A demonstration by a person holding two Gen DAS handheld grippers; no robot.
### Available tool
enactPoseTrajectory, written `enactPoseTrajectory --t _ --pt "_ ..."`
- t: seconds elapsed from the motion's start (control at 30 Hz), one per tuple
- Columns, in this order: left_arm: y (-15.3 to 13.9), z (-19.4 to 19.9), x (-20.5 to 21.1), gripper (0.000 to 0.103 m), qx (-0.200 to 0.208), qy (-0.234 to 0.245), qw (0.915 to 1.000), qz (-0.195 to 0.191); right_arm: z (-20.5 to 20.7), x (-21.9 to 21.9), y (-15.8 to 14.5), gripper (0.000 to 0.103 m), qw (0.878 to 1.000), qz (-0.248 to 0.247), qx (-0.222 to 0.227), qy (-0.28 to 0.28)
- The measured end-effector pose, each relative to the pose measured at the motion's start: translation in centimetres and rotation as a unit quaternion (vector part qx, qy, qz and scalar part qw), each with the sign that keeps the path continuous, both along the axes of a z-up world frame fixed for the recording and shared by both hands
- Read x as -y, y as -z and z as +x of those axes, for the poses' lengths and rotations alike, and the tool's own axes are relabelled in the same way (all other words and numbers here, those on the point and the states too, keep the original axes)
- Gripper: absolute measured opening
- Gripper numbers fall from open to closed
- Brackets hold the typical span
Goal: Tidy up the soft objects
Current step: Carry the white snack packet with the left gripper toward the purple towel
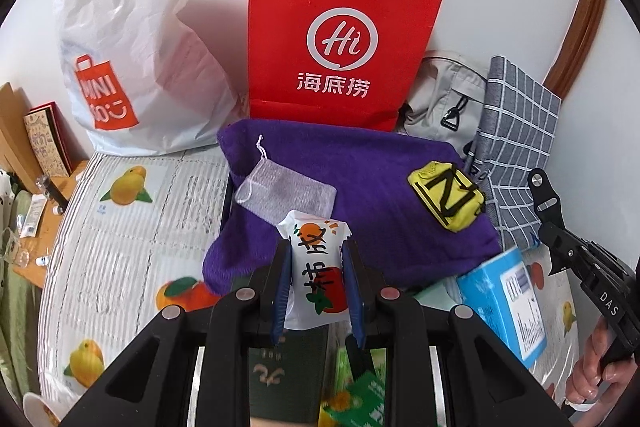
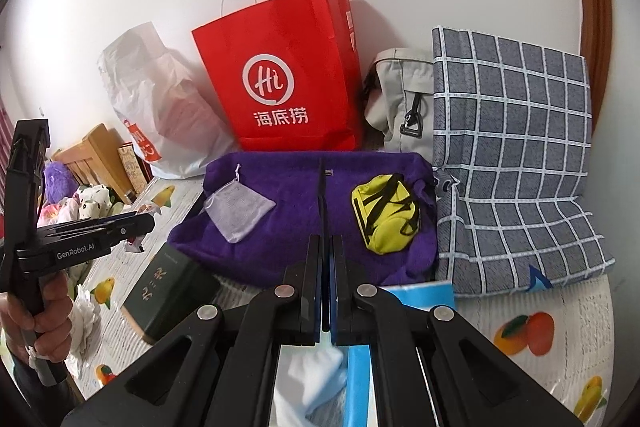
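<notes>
We are working over the bed, with the purple towel spread below the red bag, and the mesh pouch and yellow pouch lying on the towel. We are in the carry step: our left gripper is clamping the snack packet over the towel's near edge. Our right gripper is hanging with its jaws together, holding nothing. Next we are probably setting the packet beside the pouches and releasing.
</notes>
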State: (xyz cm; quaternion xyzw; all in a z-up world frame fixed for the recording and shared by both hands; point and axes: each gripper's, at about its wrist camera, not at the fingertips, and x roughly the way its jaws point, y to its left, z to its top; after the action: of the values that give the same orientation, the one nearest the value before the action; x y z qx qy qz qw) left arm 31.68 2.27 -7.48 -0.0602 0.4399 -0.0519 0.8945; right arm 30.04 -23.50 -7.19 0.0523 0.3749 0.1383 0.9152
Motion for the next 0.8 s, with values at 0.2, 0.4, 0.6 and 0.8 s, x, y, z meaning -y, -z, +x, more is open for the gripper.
enactPoseTrajectory --t 0.2,0.4,0.6,0.8 --pt "-0.1 2.9 0.6 0.024 -0.001 0.003 0.9999 0.010 2.9 0.0 0.3 0.003 1.000 0.002 -0.006 -0.004" --pt "0.3 5.9 1.0 0.024 -0.004 0.005 0.9998 0.021 5.6 -0.1 0.1 0.003 1.000 0.004 -0.003 -0.010" --pt "2.7 8.2 0.6 0.024 -0.027 0.000 0.9994 0.022 8.0 -0.8 1.8 0.003 0.999 0.007 -0.021 -0.027" --pt "4.4 9.7 -0.1 0.024 -0.055 0.000 0.9984 0.009 10.1 -1.2 5.1 0.003 0.996 0.016 -0.075 -0.043"
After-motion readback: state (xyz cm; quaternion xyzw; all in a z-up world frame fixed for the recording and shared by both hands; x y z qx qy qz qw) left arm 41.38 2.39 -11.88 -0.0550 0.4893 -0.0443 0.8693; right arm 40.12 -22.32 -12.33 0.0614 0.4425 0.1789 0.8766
